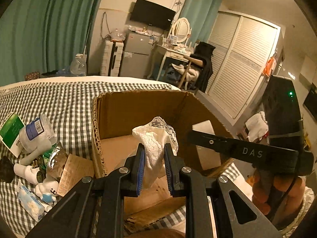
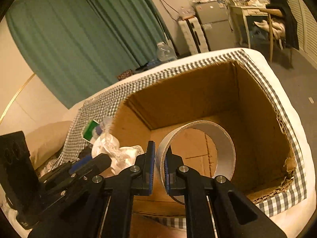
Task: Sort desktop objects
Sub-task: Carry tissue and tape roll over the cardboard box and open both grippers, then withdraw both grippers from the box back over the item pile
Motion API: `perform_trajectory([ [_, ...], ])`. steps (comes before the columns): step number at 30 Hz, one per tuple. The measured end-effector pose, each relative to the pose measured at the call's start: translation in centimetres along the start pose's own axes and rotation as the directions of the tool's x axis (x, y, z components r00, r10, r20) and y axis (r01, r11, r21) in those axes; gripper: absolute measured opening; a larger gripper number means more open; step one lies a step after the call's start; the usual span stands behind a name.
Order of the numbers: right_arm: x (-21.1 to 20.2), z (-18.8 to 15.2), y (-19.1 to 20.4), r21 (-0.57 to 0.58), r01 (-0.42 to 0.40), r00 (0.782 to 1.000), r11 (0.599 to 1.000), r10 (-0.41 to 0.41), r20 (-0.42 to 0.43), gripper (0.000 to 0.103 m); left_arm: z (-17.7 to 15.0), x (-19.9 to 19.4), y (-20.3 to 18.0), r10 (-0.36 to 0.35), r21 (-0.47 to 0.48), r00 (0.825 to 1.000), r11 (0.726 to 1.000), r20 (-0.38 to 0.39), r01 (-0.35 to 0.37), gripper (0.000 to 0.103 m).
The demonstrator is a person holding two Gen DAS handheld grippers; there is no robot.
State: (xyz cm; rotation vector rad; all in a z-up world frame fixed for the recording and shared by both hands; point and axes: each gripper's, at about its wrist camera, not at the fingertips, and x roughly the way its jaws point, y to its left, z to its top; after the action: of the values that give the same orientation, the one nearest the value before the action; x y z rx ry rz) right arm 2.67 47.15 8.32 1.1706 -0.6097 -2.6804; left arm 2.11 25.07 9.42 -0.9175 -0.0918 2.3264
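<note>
My left gripper (image 1: 154, 148) is shut on a white lace cloth (image 1: 156, 136), held over the open cardboard box (image 1: 138, 107) on the checked bed. My right gripper (image 2: 160, 154) is shut on the wall of a wide tape roll (image 2: 221, 138), one finger inside the ring and one outside, above the same cardboard box (image 2: 198, 95). In the left wrist view the right gripper (image 1: 190, 134) reaches in from the right, gripped by a hand (image 1: 277, 190). The right wrist view shows the left gripper (image 2: 101, 161) with the lace cloth (image 2: 116, 154) at lower left.
Loose items lie on the bed left of the box: a crushed plastic bottle (image 1: 37, 132), a green-and-white carton (image 1: 10, 132), a tissue pack (image 1: 31, 204), a small white figure (image 1: 47, 190), snack packets (image 1: 57, 158). A white block (image 1: 204, 129) sits inside the box. Furniture stands beyond the bed.
</note>
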Motion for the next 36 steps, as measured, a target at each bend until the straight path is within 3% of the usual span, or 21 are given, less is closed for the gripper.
perform_trajectory([
  [3,0.0,-0.1,-0.2,0.008,0.017,1.000,1.000,-0.017,-0.007,0.011,-0.3,0.5,0.5,0.000,-0.003,1.000,1.000,-0.014,0.000,0.019],
  [5,0.0,0.2,-0.3,0.014,0.048,0.999,0.999,-0.048,-0.010,0.019,-0.3,0.3,0.6,-0.008,0.000,1.000,1.000,-0.016,0.008,0.021],
  [7,-0.4,0.1,-0.4,0.046,0.087,0.996,0.995,-0.087,0.002,0.060,-0.3,0.2,0.5,0.002,0.014,1.000,1.000,-0.020,-0.001,0.026],
  [8,-0.5,0.1,-0.5,0.060,0.090,0.996,0.994,-0.090,0.006,0.063,-0.3,0.0,0.4,0.010,0.018,1.000,1.000,-0.018,-0.010,0.036],
  [9,-0.7,0.0,-0.5,0.070,0.087,0.996,0.994,-0.088,0.010,0.063,-0.5,0.1,0.5,0.018,0.018,1.000,1.000,-0.018,-0.017,0.054],
  [11,-1.0,-0.1,-0.2,0.068,0.101,0.995,0.993,-0.102,0.006,0.063,-0.5,-0.3,0.8,0.012,0.000,1.000,1.000,-0.020,-0.012,0.071],
  [12,-1.1,-0.1,0.0,0.064,0.113,0.994,0.992,-0.114,0.003,0.063,-0.5,-0.3,0.7,0.000,-0.005,1.000,1.000,-0.031,0.000,0.073],
  [22,-1.2,0.5,0.8,0.012,0.263,0.961,0.965,-0.262,-0.086,0.063,-0.6,-2.1,1.2,0.019,-0.024,0.999,1.000,-0.036,-0.020,0.077],
  [30,-2.5,0.1,1.4,0.024,0.242,0.969,0.970,-0.240,-0.055,0.063,-0.6,-3.1,1.8,0.054,-0.034,0.998,0.998,-0.022,-0.055,0.077],
  [36,-3.2,-0.8,4.9,-0.023,0.199,0.980,0.980,-0.199,-0.003,0.063,-0.3,-5.4,4.1,0.134,-0.071,0.991,0.989,0.028,-0.132,0.078],
])
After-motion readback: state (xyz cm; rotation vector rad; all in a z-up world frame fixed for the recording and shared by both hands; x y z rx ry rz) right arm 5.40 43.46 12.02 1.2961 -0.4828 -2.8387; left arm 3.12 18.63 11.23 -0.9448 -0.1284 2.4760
